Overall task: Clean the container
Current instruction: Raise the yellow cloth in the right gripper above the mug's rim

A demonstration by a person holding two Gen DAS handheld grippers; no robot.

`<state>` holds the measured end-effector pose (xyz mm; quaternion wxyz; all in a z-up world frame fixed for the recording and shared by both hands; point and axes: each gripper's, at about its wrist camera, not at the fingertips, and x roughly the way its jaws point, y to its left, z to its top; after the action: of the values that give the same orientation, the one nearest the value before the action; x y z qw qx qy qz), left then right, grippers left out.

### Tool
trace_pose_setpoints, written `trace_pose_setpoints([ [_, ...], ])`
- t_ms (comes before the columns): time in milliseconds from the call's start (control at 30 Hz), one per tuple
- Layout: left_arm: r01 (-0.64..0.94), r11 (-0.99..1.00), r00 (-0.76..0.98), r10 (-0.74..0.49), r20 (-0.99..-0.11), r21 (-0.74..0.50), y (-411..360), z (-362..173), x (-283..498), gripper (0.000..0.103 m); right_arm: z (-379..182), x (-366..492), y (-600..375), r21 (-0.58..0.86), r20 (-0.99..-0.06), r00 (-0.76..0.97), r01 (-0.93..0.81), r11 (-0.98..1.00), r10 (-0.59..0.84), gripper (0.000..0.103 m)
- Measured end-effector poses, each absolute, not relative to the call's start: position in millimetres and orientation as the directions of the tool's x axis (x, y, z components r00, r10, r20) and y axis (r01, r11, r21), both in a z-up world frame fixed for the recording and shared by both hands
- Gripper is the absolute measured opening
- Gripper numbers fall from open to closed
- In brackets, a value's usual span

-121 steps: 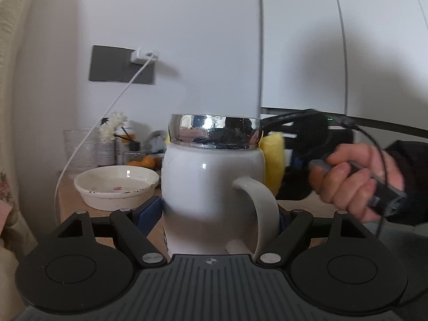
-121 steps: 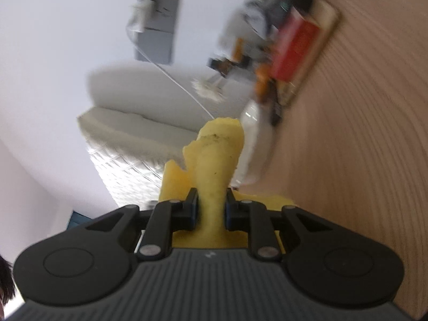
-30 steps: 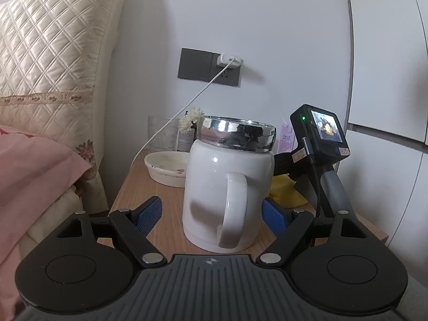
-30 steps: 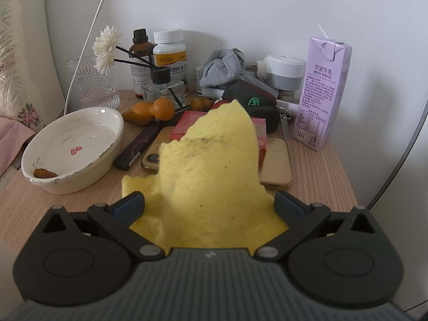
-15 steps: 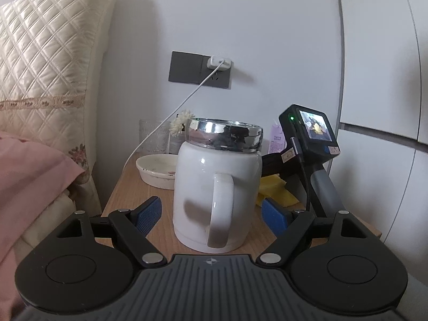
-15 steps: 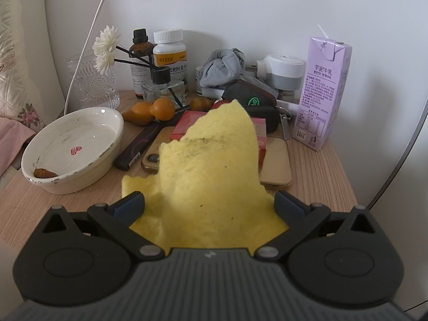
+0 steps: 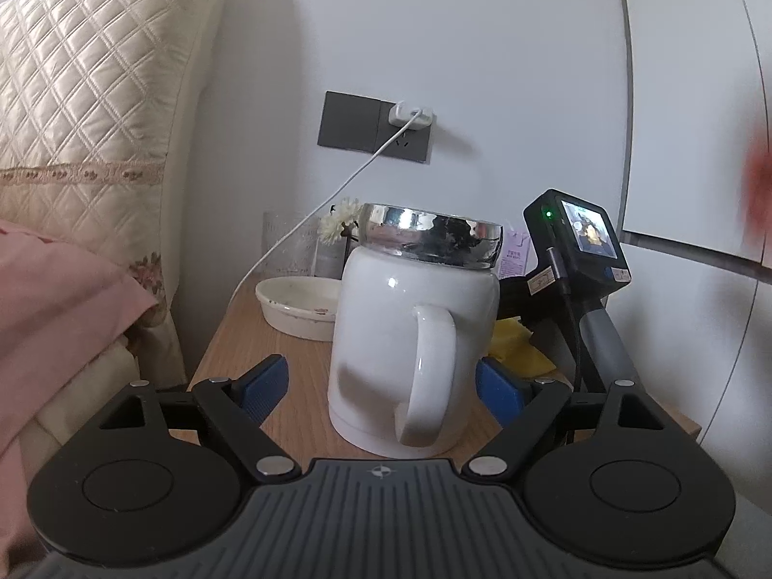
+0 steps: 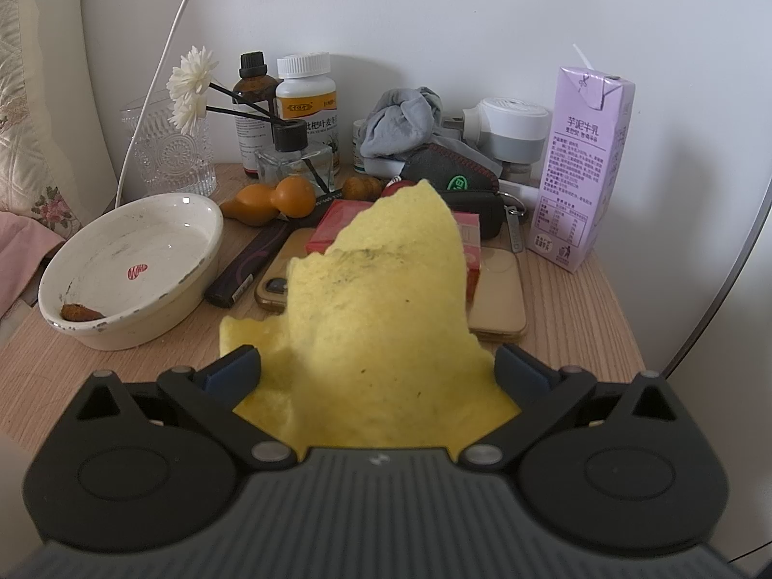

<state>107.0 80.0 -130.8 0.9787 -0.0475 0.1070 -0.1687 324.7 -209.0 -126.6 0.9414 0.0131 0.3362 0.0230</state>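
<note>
Standing upright on the pale wooden bedside table [image 7: 299, 381], the white ceramic mug with a silver rim [image 7: 415, 337] sits between the spread left gripper [image 7: 383, 388], while the right gripper [image 8: 376, 369] rests splayed around the crumpled yellow cloth [image 8: 381, 309] at the mug's three o'clock.

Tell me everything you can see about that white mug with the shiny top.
The white mug looks like glossy ceramic, rounded at the shoulder, with a mirror-like silver band around its rim. Its thick loop handle faces the camera. It stands upright on the wooden bedside table, between the open blue pads of the left tool, which do not touch it. What is inside cannot be seen.
</note>
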Motion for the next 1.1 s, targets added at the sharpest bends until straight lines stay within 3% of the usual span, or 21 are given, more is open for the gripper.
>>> trace_pose_setpoints([
  [833, 0.369, 0.917, 0.912, -0.389, -0.134, -0.153, 82.3, -133.3, 103.3, 0.088, -121.9, 323.5, -212.4, 0.057, -0.64, 0.763, -0.069, 0.996, 0.09, 0.103],
  [933, 0.369, 0.917, 0.913, -0.388, -0.128, -0.149, 81.7, -134.3, 103.3, 0.088, -108.3, 305.0, -216.4, 0.134, -0.561, 0.807, -0.132, 0.982, 0.184, 0.103],
  [1100, 0.377, 0.917, 0.909, -0.393, -0.136, -0.131, 77.2, -135.4, 104.3, 0.088, -98.2, 291.6, -223.3, 0.132, -0.515, 0.84, -0.121, 0.984, 0.172, 0.103],
])
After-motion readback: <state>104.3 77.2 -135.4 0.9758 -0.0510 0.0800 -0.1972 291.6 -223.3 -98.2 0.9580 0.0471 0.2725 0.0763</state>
